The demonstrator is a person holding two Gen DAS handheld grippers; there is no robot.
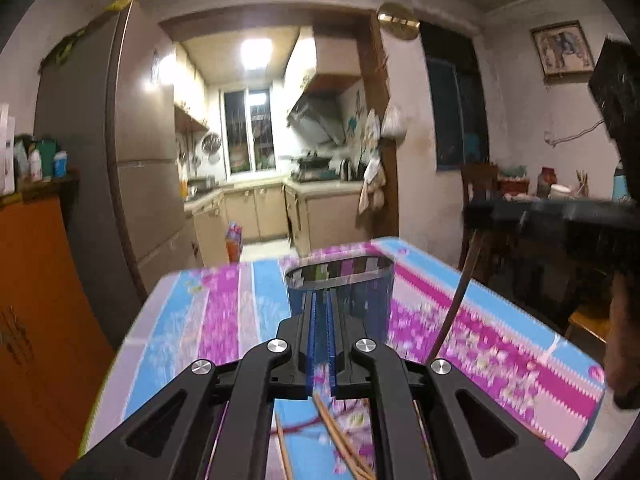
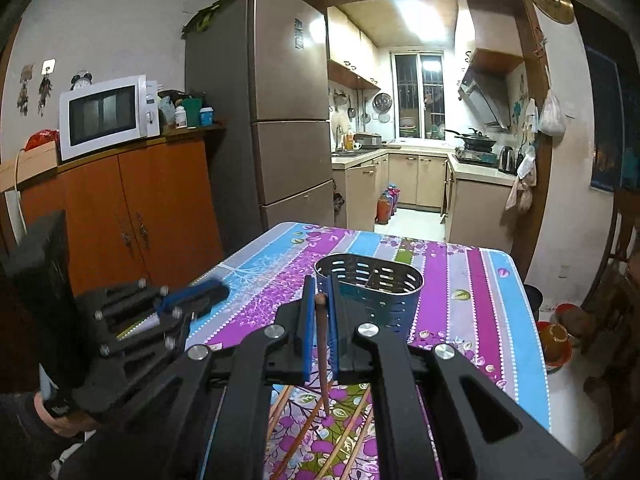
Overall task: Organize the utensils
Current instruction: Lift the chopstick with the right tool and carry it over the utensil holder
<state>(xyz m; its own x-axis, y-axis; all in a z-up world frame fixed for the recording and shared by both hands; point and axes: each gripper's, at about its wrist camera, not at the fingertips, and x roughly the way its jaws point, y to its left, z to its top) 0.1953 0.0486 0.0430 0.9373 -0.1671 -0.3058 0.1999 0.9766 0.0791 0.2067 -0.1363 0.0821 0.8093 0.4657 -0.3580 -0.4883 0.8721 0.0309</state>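
Note:
A perforated metal utensil holder (image 2: pixel 370 292) stands on the flowered tablecloth (image 2: pixel 472 300); it also shows blurred in the left wrist view (image 1: pixel 340 292). My right gripper (image 2: pixel 320 300) is shut on a dark brown chopstick (image 2: pixel 322 352), held just before the holder's near rim. That chopstick shows in the left wrist view (image 1: pixel 456 308) hanging from the right gripper. My left gripper (image 1: pixel 320 300) has its jaws nearly together with nothing between them, hovering near the holder; it shows at the left in the right wrist view (image 2: pixel 200 294). Several light wooden chopsticks (image 2: pixel 304 432) lie on the table below both grippers.
A fridge (image 2: pixel 280 120) and an orange cabinet (image 2: pixel 140 216) with a microwave (image 2: pixel 108 116) stand left of the table. The kitchen doorway lies behind. A dark chair and side table (image 1: pixel 560 216) stand at the right. The table's far edge is close behind the holder.

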